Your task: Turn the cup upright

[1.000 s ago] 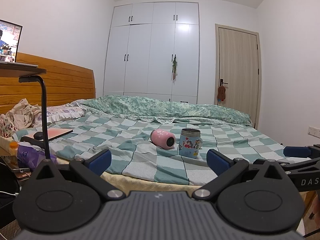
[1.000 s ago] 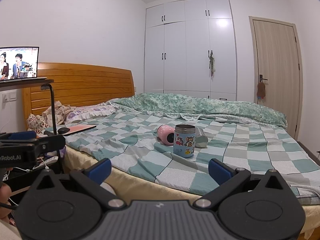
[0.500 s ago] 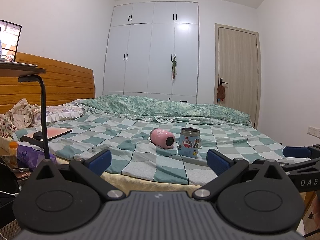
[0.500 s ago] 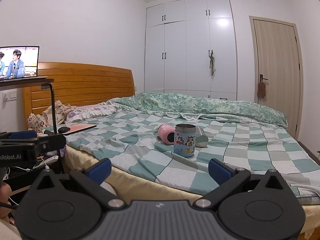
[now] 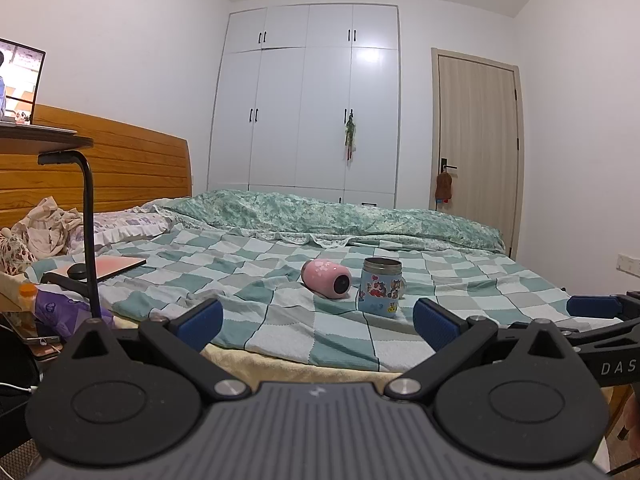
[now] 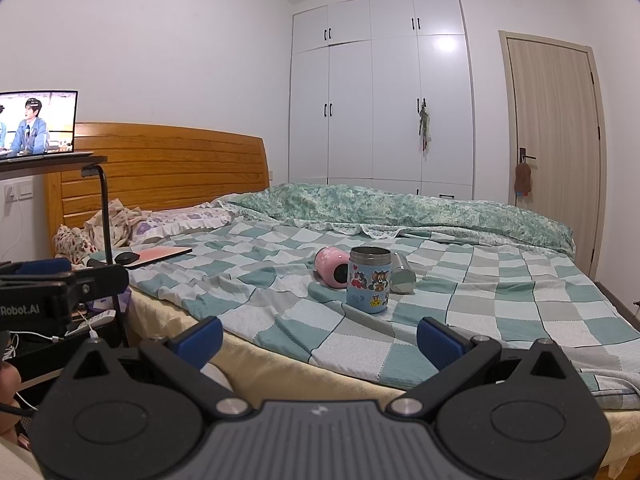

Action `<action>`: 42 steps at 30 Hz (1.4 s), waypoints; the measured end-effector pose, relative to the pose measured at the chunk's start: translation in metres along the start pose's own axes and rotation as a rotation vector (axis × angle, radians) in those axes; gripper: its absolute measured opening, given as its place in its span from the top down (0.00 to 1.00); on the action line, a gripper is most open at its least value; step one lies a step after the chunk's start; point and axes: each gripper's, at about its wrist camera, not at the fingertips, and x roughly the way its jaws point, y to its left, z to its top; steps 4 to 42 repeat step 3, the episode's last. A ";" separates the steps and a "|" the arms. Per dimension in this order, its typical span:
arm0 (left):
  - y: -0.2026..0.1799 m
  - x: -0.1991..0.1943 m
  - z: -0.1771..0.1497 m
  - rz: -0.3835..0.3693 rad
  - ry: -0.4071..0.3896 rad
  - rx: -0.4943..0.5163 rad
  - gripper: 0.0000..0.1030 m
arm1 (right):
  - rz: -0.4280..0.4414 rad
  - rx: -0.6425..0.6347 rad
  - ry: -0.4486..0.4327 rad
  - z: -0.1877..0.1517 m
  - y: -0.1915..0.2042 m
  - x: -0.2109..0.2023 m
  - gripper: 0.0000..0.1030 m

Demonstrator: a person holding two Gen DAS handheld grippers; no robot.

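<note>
A pink cup point(image 5: 326, 279) point(image 6: 333, 267) lies on its side on the checked bedspread, its dark open end facing me. A blue cartoon cup point(image 5: 379, 287) point(image 6: 368, 279) stands upright just right of it. A steel cup point(image 6: 402, 278) lies on its side behind the blue one. My left gripper point(image 5: 318, 323) is open and empty, well short of the cups at the bed's near edge. My right gripper point(image 6: 319, 340) is open and empty, also short of the cups.
The bed point(image 5: 280, 320) has a rumpled green quilt point(image 5: 340, 216) at the far side. A pink laptop with a mouse point(image 5: 106, 267) lies on the left. A side table on a black stand point(image 5: 86, 232) holds a screen point(image 6: 38, 122). Wardrobe and door stand behind.
Both grippers have drawn back slightly from the bed, so the cups look a little smaller. Nothing on the bed has moved.
</note>
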 end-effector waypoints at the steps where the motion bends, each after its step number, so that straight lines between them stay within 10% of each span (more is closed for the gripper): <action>1: 0.000 0.000 0.000 0.000 0.001 0.000 0.00 | 0.001 0.001 0.002 -0.001 -0.001 0.000 0.00; 42: 0.000 0.000 0.000 0.001 0.001 0.001 0.00 | 0.000 0.002 0.004 -0.002 -0.002 0.002 0.00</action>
